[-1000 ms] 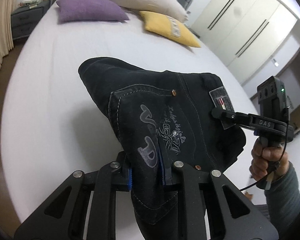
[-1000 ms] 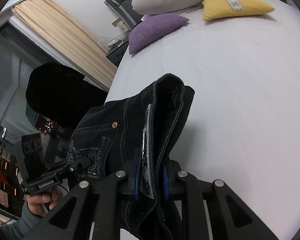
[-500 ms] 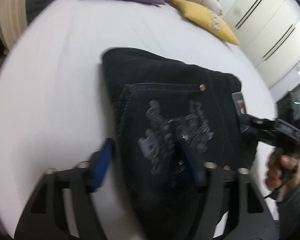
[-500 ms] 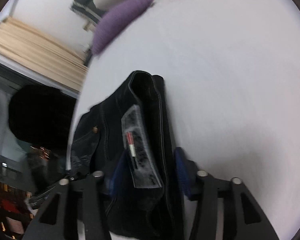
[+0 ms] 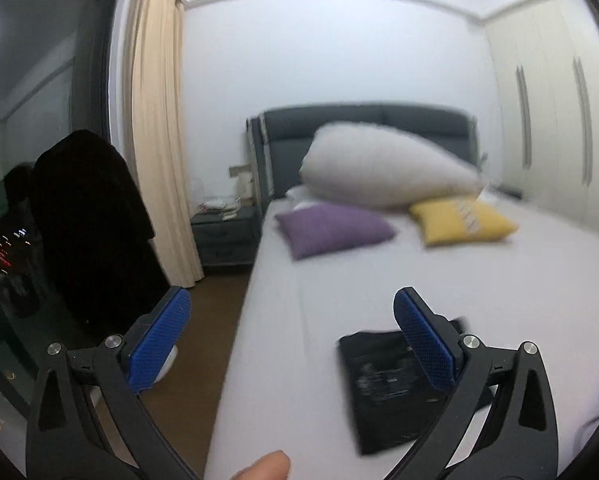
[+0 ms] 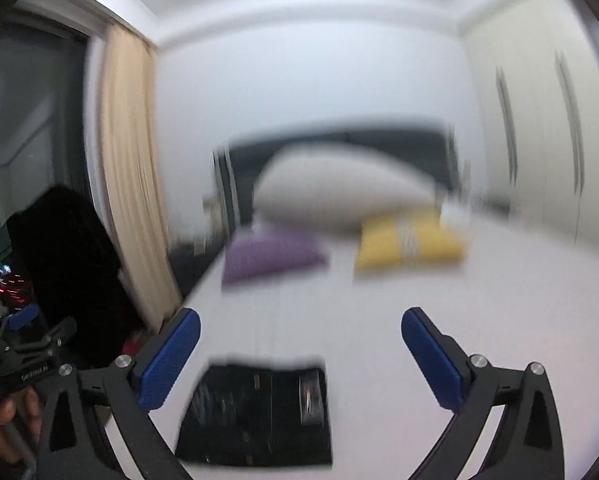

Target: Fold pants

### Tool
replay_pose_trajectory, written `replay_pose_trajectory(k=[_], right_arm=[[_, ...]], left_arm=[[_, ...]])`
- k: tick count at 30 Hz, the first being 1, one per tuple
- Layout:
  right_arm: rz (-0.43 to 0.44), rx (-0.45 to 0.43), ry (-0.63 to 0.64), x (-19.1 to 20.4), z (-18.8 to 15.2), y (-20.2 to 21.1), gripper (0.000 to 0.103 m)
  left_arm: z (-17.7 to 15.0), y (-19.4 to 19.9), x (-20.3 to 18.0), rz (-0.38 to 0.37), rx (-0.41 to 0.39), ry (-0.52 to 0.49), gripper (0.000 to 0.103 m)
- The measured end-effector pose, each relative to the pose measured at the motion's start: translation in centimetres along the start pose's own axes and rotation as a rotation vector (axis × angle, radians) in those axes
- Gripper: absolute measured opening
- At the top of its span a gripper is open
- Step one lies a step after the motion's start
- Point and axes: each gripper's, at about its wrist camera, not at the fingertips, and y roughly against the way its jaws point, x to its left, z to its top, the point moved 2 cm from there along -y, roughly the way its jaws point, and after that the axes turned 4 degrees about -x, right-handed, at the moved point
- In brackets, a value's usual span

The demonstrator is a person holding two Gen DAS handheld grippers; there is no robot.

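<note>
On the bed (image 5: 299, 304), pillow-free end: folded pants (image 6: 255, 416) lie flat, released.
Left tongs (image 5: 295, 340) and right tongs (image 6: 299, 356) opening, nothing between; pants below and ahead of both, more centred under the right.

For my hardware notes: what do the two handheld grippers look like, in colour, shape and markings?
Both the left gripper and the right gripper have black angular frames with triangular cut-outs and silver bolts. Each finger carries a blue textured pad. White lettering, too blurred to read, marks the left gripper's body in the right wrist view.
</note>
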Motion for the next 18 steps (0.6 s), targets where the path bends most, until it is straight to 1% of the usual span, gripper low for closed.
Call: replay_pose_trajectory(k=[1,2,3,4,5,6,7,8,9,10,11,12,14,16,17,18], right_arm=[[-0.035,-0.061,0.036,1.1,1.7,2.2,0.103],[-0.046,-0.095,0.051,2.4,2.8,2.5,0.103],[-0.032,-0.144,0.064,3.4,4.3,4.9,0.103],[-0.011,-0.164,0.066,3.9,5.3,6.5,0.103],[-0.006,-0.170,0.064,4.2,5.6,7.9,0.103],[-0.011,-0.175,0.056,4.7,6.4,9.2,0.103],[-0.008,-0.178,0.047,4.9,6.7,11.2,0.103],[0.002,-0.180,0.031,5.2,7.1,12.8,0.103],[-0.001,-0.182,0.025,5.4,7.3,13.5,0.103],[-0.002,-0.185,0.021,5.9,7.4,14.1,0.103],[-0.001,-0.186,0.024,6.2,7.5,14.8,0.103],[-0.011,-0.181,0.030,6.5,7.5,15.4,0.103],[-0.027,-0.152,0.033,7.2,7.1,15.1,0.103],[-0.031,-0.091,0.017,7.6,6.2,15.2,0.103],[-0.037,-0.046,0.006,7.6,5.4,14.9,0.103],[-0.038,0.021,-0.007,7.7,4.3,14.4,0.103]], left_arm=[[0.9,2.1,0.6,-0.033,-0.028,0.017,0.103],[1.8,4.4,1.6,-0.065,-0.066,0.033,0.103],[2.9,6.3,2.8,-0.087,-0.094,0.042,0.103],[3.6,7.9,3.5,-0.097,-0.106,0.051,0.103],[4.1,9.0,4.0,-0.091,-0.095,0.057,0.103],[4.6,9.8,4.4,-0.071,-0.063,0.049,0.103],[4.6,11.3,3.7,-0.051,-0.030,0.035,0.103],[4.7,12.0,3.7,-0.042,0.002,0.002,0.103],[5.0,12.6,3.3,-0.047,0.011,-0.013,0.103],[4.8,14.1,3.3,-0.047,0.021,-0.019,0.103],[4.5,14.4,3.5,-0.026,0.064,-0.021,0.103],[4.4,15.0,3.4,-0.008,0.101,-0.016,0.103],[3.6,15.5,3.5,0.000,0.158,-0.001,0.103],[2.3,15.9,3.2,0.005,0.210,0.017,0.103],[1.4,15.7,2.9,-0.011,0.243,0.026,0.103],[0.5,15.6,2.5,-0.022,0.276,0.034,0.103]])
